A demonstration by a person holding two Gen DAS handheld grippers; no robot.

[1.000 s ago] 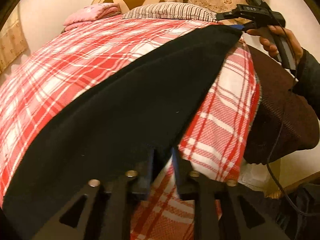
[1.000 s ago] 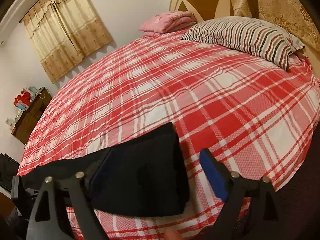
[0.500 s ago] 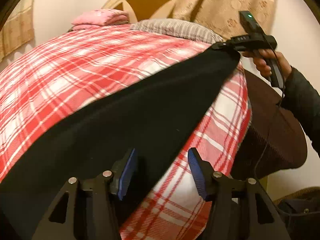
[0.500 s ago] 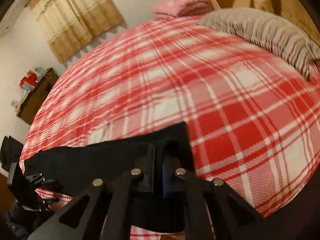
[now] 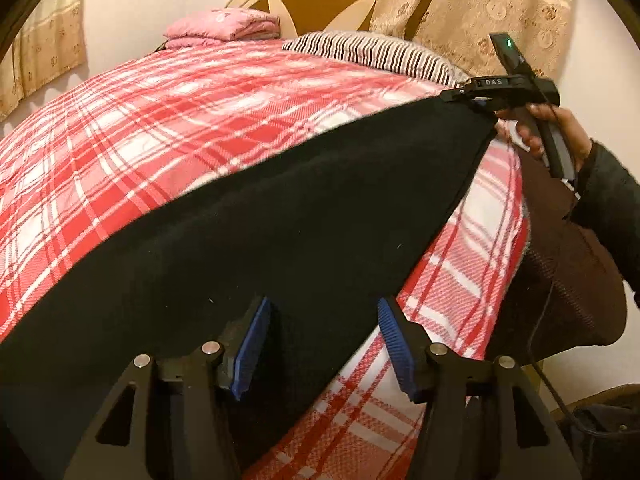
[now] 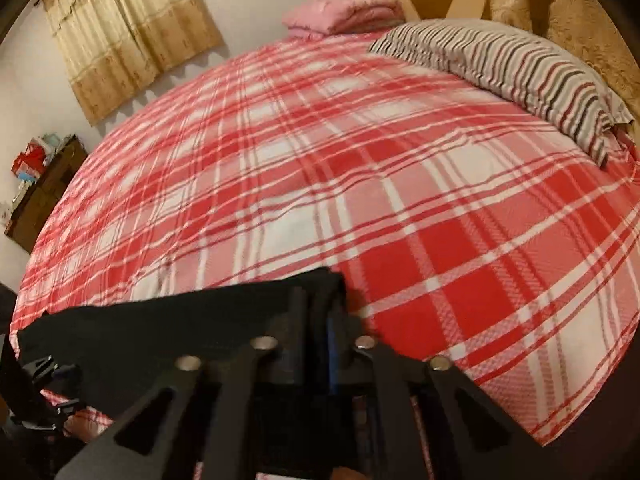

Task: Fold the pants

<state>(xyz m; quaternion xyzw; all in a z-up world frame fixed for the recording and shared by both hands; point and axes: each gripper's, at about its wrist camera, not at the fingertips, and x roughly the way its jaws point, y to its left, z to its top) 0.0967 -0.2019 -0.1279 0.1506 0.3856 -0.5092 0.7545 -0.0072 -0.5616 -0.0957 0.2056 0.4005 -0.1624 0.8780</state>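
Note:
Black pants (image 5: 280,232) lie stretched along the near edge of a bed with a red and white plaid sheet (image 5: 168,120). My left gripper (image 5: 320,340) is open, its blue pads either side of the near end of the pants, not clamping them. My right gripper (image 6: 320,320) is shut on the far end of the pants (image 6: 180,328). It also shows in the left wrist view (image 5: 476,100), held by a hand at the pants' far corner. The left gripper shows dimly at the lower left of the right wrist view (image 6: 44,376).
A striped pillow (image 6: 520,68) and a folded pink blanket (image 6: 344,12) lie at the head of the bed by a round headboard (image 5: 316,0). A brown cover (image 5: 568,272) hangs off the bed's right side. A dark cabinet (image 6: 44,188) stands by the curtained wall.
My left gripper let go of the pants and opened wide. My right gripper closed on the far end of the pants and now holds it.

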